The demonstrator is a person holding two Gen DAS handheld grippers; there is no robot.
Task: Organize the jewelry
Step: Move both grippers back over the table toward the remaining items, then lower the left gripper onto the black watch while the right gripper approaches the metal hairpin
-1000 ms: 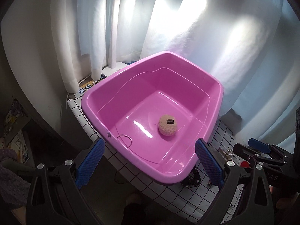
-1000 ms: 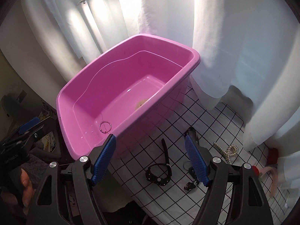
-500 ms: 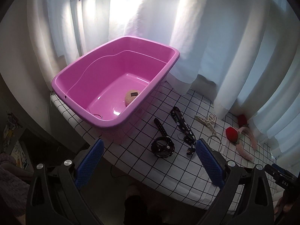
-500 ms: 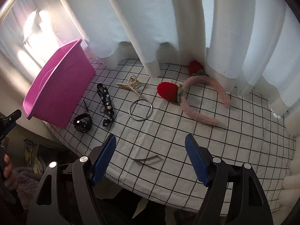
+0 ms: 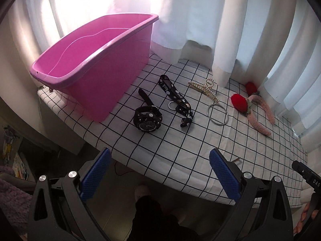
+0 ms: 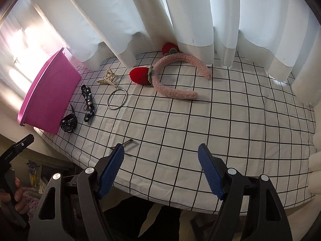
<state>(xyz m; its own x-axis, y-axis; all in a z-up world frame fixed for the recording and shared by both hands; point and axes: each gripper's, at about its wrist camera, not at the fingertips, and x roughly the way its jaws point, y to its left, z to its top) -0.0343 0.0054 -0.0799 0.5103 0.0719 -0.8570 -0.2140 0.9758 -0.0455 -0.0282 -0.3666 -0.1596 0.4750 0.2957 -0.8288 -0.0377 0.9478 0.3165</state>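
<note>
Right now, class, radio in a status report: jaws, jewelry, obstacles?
Left gripper and right gripper open, holding nothing. Watch, lanyard, pearl clip, bangle, headband on cloth beside pink tub. Nothing blocking.

White curtains [image 6: 140,16] hang behind a table [image 6: 220,120] covered in a black-gridded white cloth; bright daylight glows at the left.
</note>
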